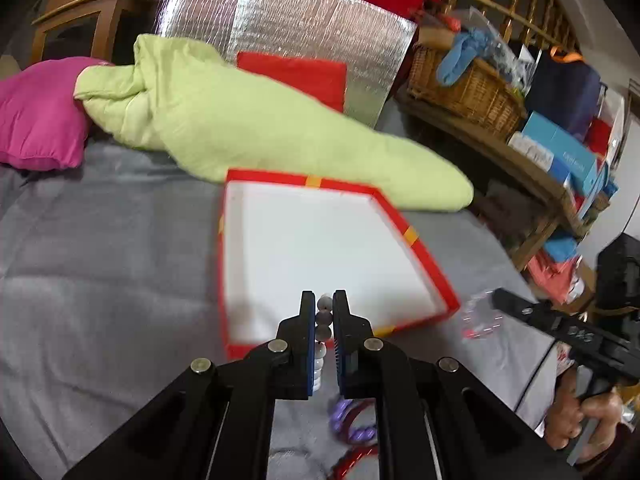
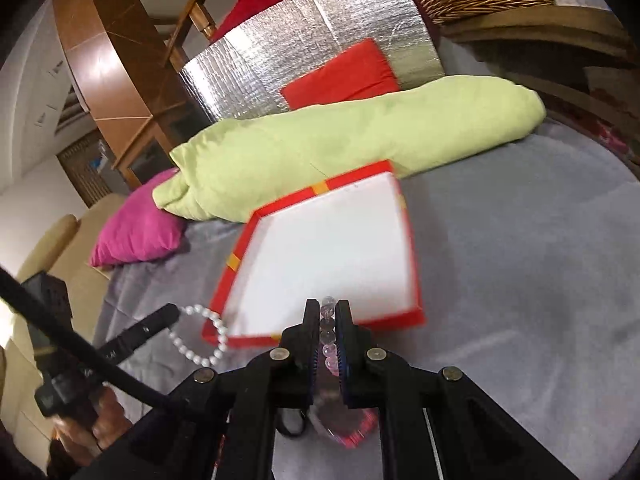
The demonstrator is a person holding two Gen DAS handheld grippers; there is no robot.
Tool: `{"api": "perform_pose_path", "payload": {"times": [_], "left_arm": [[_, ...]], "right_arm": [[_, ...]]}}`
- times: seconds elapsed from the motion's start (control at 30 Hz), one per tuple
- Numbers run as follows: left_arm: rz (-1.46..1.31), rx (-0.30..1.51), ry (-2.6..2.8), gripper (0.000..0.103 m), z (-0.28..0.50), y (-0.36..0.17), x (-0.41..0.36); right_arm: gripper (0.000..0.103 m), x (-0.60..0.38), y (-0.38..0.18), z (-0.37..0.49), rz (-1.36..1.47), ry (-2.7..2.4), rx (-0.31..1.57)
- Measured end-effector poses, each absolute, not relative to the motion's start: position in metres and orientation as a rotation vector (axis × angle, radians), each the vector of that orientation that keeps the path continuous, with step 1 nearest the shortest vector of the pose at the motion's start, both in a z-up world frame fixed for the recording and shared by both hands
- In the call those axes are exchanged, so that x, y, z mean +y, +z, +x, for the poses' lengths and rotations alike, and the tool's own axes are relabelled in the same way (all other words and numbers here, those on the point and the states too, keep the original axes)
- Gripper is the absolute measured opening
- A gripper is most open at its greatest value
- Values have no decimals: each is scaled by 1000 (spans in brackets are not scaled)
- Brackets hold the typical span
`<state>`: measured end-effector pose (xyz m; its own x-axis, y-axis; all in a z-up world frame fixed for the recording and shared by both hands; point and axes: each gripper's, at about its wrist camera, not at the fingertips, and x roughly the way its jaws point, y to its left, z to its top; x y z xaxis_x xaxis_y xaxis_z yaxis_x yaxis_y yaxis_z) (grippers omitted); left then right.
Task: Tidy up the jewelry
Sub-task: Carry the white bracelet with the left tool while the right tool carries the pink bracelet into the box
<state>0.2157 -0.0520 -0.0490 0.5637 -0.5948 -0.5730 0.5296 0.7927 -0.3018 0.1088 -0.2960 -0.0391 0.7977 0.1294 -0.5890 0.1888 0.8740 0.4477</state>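
A red box (image 1: 416, 236) with a white inside lies open on the grey bedspread; it also shows in the right wrist view (image 2: 412, 240). My left gripper (image 1: 324, 300) is shut on a white pearl bracelet (image 1: 323, 320), held over the box's near edge; the bracelet hangs as a loop in the right wrist view (image 2: 200, 336). My right gripper (image 2: 327, 306) is shut on a clear pink bead bracelet (image 2: 328, 336), just before the box's near rim; it shows blurred in the left wrist view (image 1: 480, 320). A purple bead bracelet (image 1: 352, 420) and a red one (image 1: 352, 460) lie on the bedspread under my left gripper.
A light green rolled duvet (image 1: 240, 120) lies behind the box. A magenta pillow (image 1: 36, 112), a red cushion (image 1: 296, 76) and a silver foil panel (image 1: 280, 20) are at the back. A wooden shelf with a wicker basket (image 1: 468, 88) and boxes stands at the right.
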Motion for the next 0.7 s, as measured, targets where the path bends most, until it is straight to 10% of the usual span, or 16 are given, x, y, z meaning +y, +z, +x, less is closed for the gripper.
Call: {"api": "perform_pose_path", "payload": {"times": [0.7], "left_arm": [[-94,763,-569,13,268,-79,-97]], "right_arm": [[11,-311,-83,213,548,-52,732]]}}
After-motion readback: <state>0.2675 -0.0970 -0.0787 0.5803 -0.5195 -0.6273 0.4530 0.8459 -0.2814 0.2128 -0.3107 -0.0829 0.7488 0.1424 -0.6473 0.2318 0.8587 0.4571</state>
